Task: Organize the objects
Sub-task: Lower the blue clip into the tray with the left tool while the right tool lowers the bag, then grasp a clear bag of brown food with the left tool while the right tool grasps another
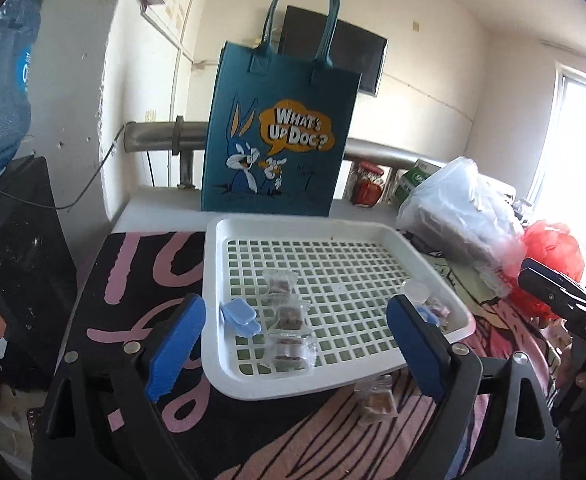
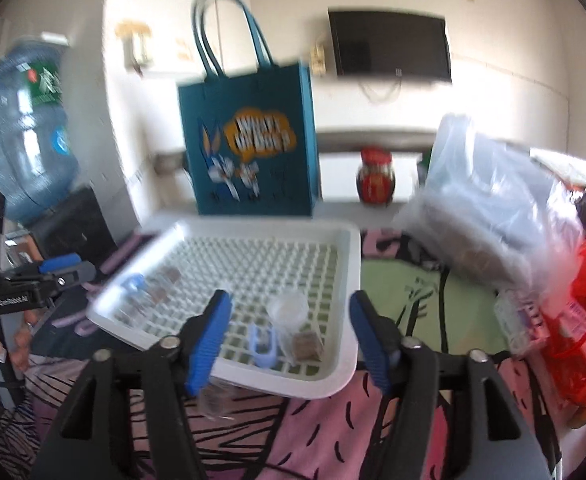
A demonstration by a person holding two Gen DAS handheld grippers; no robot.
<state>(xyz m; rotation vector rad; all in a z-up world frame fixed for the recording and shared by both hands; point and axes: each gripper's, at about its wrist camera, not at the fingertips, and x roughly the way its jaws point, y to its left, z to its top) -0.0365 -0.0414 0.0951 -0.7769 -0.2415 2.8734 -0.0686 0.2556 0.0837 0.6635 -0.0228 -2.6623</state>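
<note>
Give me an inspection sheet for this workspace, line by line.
Surface: patterned pink and black cloth.
Job's things: white grid tray holding wrapped snacks, blue clips, a clear cup; one wrapped snack lies outside on the cloth.
Clutter: plastic bag, red mesh, red jar.
Grippers: left gripper and right gripper open, empty.
Cables: black wire at left.
Surroundings: blue tote bag, wall screen, water bottle.

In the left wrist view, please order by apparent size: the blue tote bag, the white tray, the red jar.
1. white tray and blue tote bag: similar; the tray is nearer, so unranked.
2. red jar: clearly smallest.
</note>
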